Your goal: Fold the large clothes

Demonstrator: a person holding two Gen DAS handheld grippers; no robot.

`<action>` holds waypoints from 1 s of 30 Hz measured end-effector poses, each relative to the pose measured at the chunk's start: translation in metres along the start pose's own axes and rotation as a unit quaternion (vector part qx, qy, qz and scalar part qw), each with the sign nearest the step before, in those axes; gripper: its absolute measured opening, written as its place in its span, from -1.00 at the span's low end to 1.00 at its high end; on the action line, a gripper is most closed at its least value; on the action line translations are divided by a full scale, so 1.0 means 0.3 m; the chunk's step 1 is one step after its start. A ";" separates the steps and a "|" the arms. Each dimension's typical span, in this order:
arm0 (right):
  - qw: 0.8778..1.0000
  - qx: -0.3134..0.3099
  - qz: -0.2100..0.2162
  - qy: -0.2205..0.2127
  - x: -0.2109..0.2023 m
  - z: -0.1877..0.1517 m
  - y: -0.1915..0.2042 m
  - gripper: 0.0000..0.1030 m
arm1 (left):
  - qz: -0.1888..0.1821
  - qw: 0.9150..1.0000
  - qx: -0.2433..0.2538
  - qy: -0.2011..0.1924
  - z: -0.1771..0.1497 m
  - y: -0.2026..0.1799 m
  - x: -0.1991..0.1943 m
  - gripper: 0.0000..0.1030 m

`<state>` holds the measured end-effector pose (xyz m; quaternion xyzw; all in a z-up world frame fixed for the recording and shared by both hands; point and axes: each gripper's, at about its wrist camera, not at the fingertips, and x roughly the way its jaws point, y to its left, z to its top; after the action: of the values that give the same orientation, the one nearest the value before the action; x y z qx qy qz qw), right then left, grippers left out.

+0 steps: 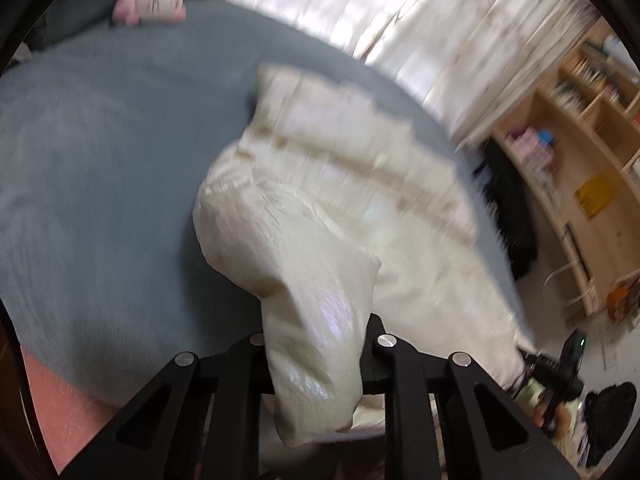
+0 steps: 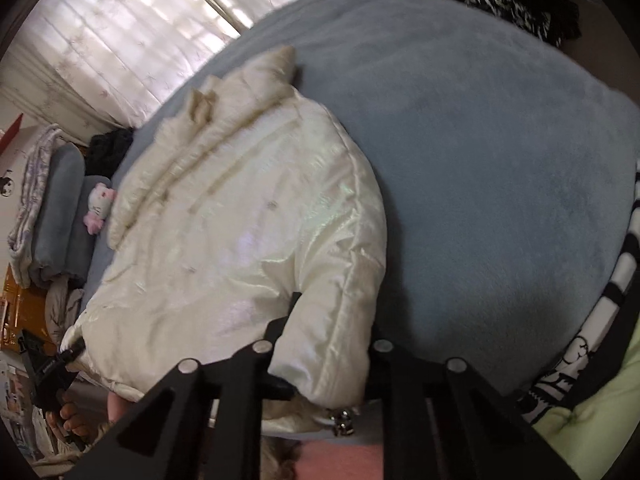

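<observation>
A cream, shiny padded jacket [image 1: 340, 184] lies on a blue-grey fleece bed cover [image 1: 100, 160]. My left gripper [image 1: 316, 360] is shut on a bunched corner of the jacket at its near edge and lifts it a little. The right gripper [image 1: 552, 376] shows at the lower right of the left wrist view, at the jacket's other near corner. In the right wrist view the jacket [image 2: 240, 220] spreads over the bed cover [image 2: 500, 160], and my right gripper [image 2: 320, 360] is shut on its near hem corner. The left gripper [image 2: 52, 368] shows at the far left edge.
Sheer curtains [image 1: 420, 12] hang behind the bed. A wooden shelf unit [image 1: 580, 140] stands to the right. A plush toy [image 2: 98, 204] and folded blankets [image 2: 52, 216] lie at the bed's far end. A black-and-white patterned cloth [image 2: 600, 312] runs along the bed's right side.
</observation>
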<state>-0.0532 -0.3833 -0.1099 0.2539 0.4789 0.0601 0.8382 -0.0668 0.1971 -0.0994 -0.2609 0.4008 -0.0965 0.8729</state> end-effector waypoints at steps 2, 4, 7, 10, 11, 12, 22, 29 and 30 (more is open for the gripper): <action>0.999 -0.002 0.024 -0.030 -0.067 0.018 0.039 -0.75 | -0.004 1.000 0.004 -0.019 0.019 -0.037 -0.039 -0.71; 0.997 -0.010 0.043 -0.057 -0.134 0.031 0.084 -0.76 | -0.003 1.000 0.006 -0.029 0.029 -0.069 -0.073 -0.72; 0.995 -0.029 0.060 -0.079 -0.210 0.036 0.149 -0.77 | -0.008 0.999 -0.004 -0.038 0.029 -0.086 -0.121 -0.73; 0.992 -0.045 0.072 -0.093 -0.295 0.027 0.196 -0.77 | -0.015 0.999 -0.020 -0.043 0.038 -0.073 -0.170 -0.74; 0.991 -0.046 0.077 -0.095 -0.317 0.026 0.201 -0.77 | -0.019 0.998 -0.026 -0.047 0.043 -0.066 -0.198 -0.74; 0.991 -0.046 0.084 -0.098 -0.341 0.030 0.205 -0.77 | -0.022 0.998 -0.032 -0.051 0.050 -0.060 -0.227 -0.74; 0.986 -0.014 0.110 -0.125 -0.364 0.178 0.217 -0.77 | -0.048 0.993 -0.081 -0.064 0.235 -0.018 -0.272 -0.73; 0.985 0.007 0.117 -0.125 -0.230 0.443 0.272 -0.76 | -0.047 0.993 -0.086 -0.067 0.513 -0.039 -0.091 -0.72; 0.986 0.008 0.113 -0.124 -0.202 0.494 0.282 -0.76 | -0.045 0.993 -0.088 -0.063 0.562 -0.044 -0.050 -0.70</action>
<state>0.0499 -0.3855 0.0388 0.3184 0.3399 0.1183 0.8770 0.0503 0.2554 0.0088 -0.3597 0.3401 -0.0838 0.8648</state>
